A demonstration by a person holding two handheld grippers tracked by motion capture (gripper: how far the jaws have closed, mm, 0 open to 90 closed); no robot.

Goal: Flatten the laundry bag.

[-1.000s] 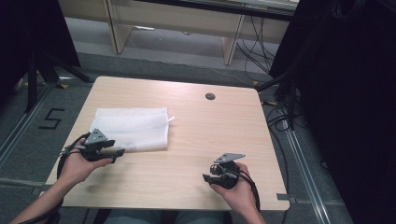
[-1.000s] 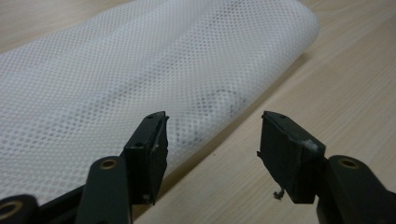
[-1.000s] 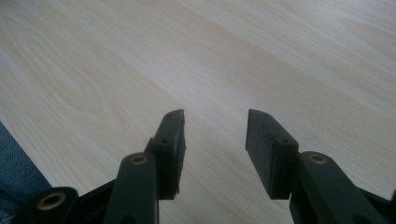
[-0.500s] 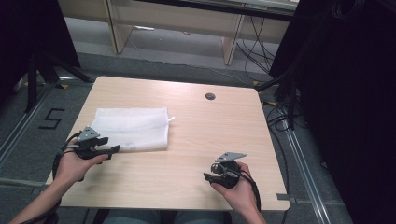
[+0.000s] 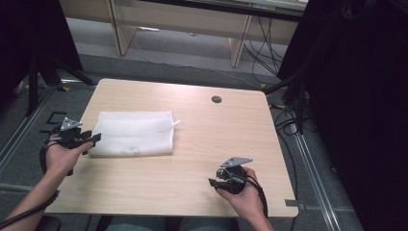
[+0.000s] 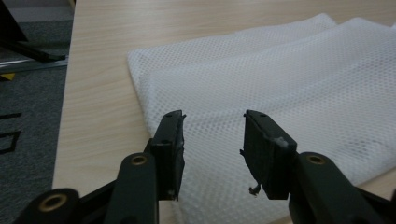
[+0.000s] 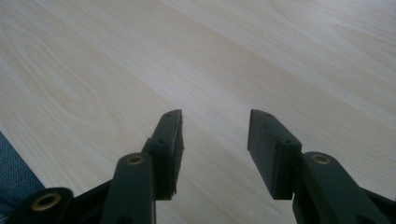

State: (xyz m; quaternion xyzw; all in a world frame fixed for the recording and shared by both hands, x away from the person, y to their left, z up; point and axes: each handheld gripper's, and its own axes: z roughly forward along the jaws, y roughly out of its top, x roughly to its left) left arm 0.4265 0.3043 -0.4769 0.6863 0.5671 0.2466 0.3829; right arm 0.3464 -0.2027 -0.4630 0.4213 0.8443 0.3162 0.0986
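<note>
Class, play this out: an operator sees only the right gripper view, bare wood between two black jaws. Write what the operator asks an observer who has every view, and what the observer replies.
Operator: Is anything on the table?
Observer: A white mesh bag lies flat on the table's left half.
Operator: Where is the left gripper?
Observer: The left gripper points at the bag's near left edge, jaws open.
Operator: Where am I on the table?
Observer: The right gripper hovers over bare wood near the front edge, right of centre, apart from the bag.

Blk claws (image 6: 212, 140) (brass screws), blk cables
</note>
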